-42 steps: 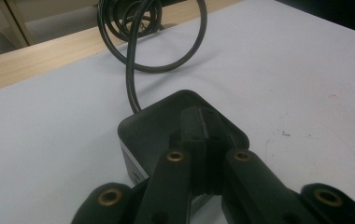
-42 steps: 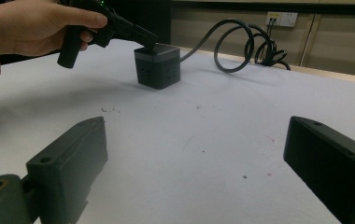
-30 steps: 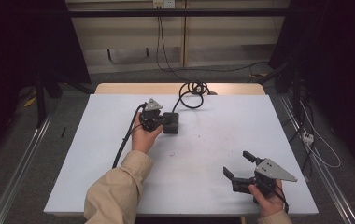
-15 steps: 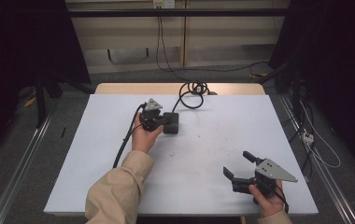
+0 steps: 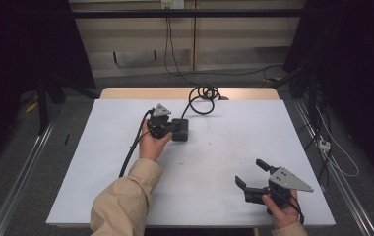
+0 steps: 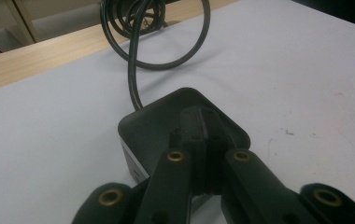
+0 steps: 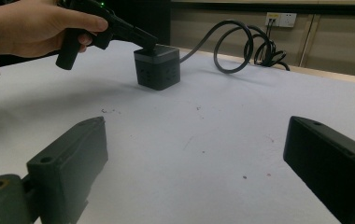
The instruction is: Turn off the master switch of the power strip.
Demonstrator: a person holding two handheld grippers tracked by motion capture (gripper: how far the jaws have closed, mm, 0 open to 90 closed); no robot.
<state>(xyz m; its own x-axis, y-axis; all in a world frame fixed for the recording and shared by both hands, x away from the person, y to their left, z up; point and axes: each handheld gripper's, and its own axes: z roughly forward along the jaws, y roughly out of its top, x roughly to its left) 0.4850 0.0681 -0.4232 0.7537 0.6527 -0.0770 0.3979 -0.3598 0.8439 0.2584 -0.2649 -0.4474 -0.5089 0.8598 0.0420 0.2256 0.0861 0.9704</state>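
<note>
A dark cube-shaped power socket (image 5: pixel 181 130) stands on the white table top (image 5: pixel 234 132), left of the middle. Its black cable (image 5: pixel 202 96) runs to a coil at the far edge. My left gripper (image 5: pixel 171 129) is shut, its tips resting on the cube's top with nothing between them. In the left gripper view the joined jaws (image 6: pixel 203 122) lie over the cube (image 6: pixel 152 123). My right gripper (image 5: pixel 250 172) stands open near the front right corner, empty. The right gripper view has its jaws (image 7: pixel 196 126) wide apart, facing the cube (image 7: pixel 157 71) and the left gripper (image 7: pixel 146 44).
The coiled cable (image 7: pixel 255 46) lies on a bare wooden strip (image 5: pixel 126 93) at the table's far edge. A wall outlet (image 7: pixel 280 18) sits on the panel behind. Cables trail on the floor at the right (image 5: pixel 332 152).
</note>
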